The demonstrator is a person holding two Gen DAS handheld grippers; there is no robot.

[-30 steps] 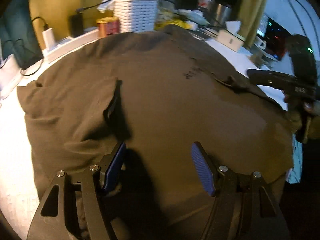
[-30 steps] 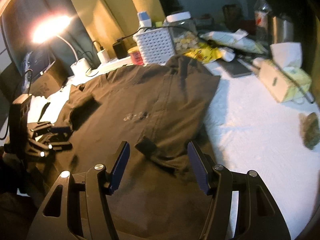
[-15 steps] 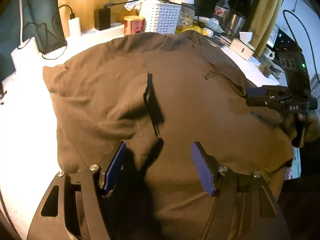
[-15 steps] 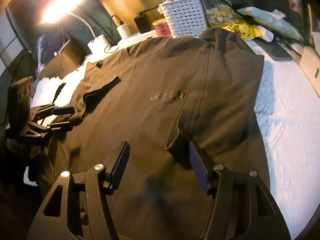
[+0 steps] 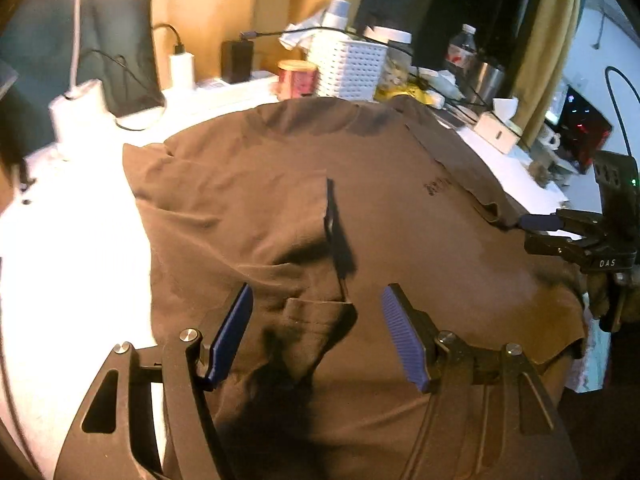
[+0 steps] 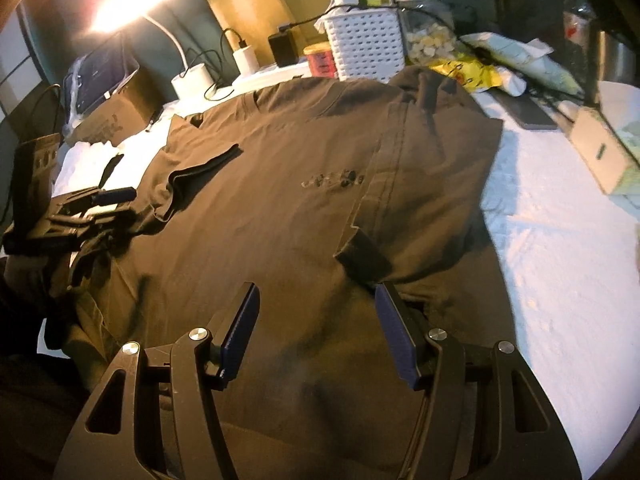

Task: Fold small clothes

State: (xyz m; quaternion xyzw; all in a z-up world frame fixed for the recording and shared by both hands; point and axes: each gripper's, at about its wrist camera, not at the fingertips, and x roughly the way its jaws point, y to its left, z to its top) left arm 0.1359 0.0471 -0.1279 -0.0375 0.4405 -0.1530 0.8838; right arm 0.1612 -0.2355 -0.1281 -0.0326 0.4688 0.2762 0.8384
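A brown T-shirt (image 5: 400, 220) lies spread flat on the white table cover, collar at the far side. Both sleeves are folded inward: the left sleeve (image 5: 240, 208) and the right sleeve (image 6: 432, 184). My left gripper (image 5: 316, 300) hangs open just above the shirt's lower left part, with the folded sleeve's edge between its blue pads. My right gripper (image 6: 316, 296) is open over the lower right part, the sleeve's corner beside its right pad. Each gripper also shows in the other view: the right gripper (image 5: 548, 228) and the left gripper (image 6: 108, 204). Neither holds cloth.
Behind the collar stand a white basket (image 5: 348, 68), a red can (image 5: 298, 80), a jar, chargers with cables and a lit lamp (image 6: 120, 8). Snack bags, a phone and a tissue box (image 6: 600, 152) lie at the right. The white table cover (image 6: 560, 260) shows bare right of the shirt.
Both grippers have drifted a little leftward over the shirt, staying open. The left sleeve's edge now lies between the left fingers; the right sleeve's corner now sits by the right finger.
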